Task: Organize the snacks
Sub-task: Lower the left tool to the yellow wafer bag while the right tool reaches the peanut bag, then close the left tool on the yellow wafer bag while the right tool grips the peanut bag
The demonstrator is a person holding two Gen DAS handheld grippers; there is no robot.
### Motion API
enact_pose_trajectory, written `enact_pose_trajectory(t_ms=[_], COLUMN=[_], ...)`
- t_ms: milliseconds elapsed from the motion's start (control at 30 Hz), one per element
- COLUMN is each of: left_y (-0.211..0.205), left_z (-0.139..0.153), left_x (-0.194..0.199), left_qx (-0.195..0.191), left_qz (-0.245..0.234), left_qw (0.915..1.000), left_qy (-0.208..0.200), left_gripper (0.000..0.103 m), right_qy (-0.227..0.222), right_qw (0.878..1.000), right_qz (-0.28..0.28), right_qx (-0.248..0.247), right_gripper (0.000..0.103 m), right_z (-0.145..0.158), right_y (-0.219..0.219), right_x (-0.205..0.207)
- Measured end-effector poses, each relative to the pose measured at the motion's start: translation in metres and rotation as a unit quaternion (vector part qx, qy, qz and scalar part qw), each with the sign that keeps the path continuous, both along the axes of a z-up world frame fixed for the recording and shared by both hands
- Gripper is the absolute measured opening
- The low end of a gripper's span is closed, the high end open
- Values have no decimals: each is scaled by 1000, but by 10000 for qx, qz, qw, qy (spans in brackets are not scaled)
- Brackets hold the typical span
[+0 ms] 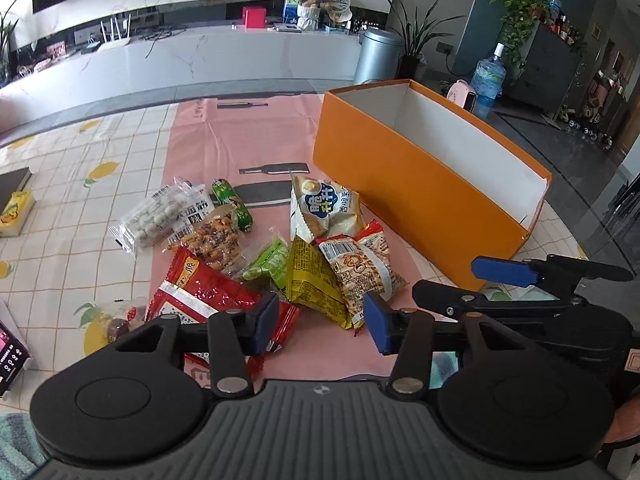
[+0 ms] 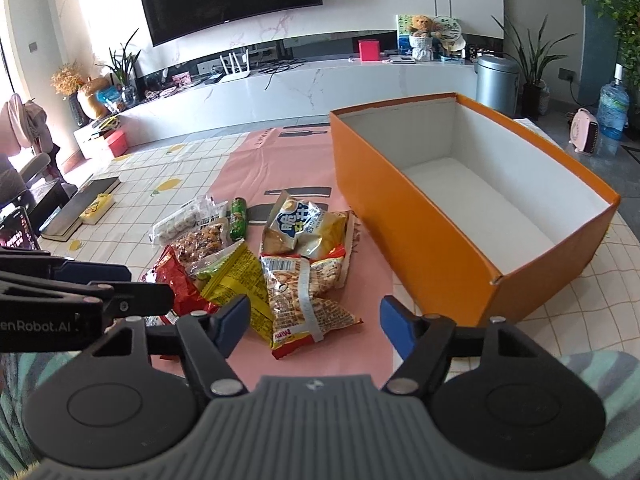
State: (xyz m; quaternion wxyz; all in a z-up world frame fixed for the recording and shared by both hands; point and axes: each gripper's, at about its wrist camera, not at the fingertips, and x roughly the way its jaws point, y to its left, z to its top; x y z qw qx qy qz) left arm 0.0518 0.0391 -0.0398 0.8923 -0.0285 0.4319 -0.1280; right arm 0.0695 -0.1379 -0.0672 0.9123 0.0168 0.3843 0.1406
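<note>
Snack packets (image 2: 304, 276) lie heaped just ahead of both tongs, left (image 1: 320, 322) and right (image 2: 316, 322); both gape, empty; orange box (image 2: 420, 216) waits right.

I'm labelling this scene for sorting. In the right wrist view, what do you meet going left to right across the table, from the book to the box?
Dark book → clear bag of pale round snacks → green sausage stick → white-and-blue chip bag → orange box.

Legible txt: "enRobot.AI", white print, cut off at frame edge, on black left gripper body (image 2: 40, 326) in right wrist view. "脆" on red foil snack packet (image 1: 192, 280). Other pkt print too small/blurred.
</note>
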Motion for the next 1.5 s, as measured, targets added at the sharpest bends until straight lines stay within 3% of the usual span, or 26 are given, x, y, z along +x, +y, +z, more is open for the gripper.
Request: enact_pose_trajectory(t_ms=[200,533,733,933,1167,1300,1500], left_y=[1,3,0,-9,-16,-15,-16], left_z=[-16,-44,-53,-54,-67,-72,-67], left_x=[26,55,58,58,71,73,67], left_qx=[-186,-337,-460,-692,-704,-681,-625], left_qz=[80,96,-8,-221,-52,51,91], left_qw=[9994,9978,9974,9959,9958,9953,9964], left_qy=[279,570,553,537,591,690,565], left_gripper=[50,53,36,36,34,14,12], right_qy=[141,499,599,734,908,915,835], right_qw=[9986,9971,9970,9960,9948,9946,9952], right_qz=[414,544,499,504,355,365,470], right_qx=[-299,-174,-19,-42,298,321,211], right_gripper=[60,45,39,46,50,47,39], right_z=[-21,-52,-59,-66,-72,-71,-70], right_y=[16,23,13,15,6,6,9], right_x=[27,60,60,64,70,70,67])
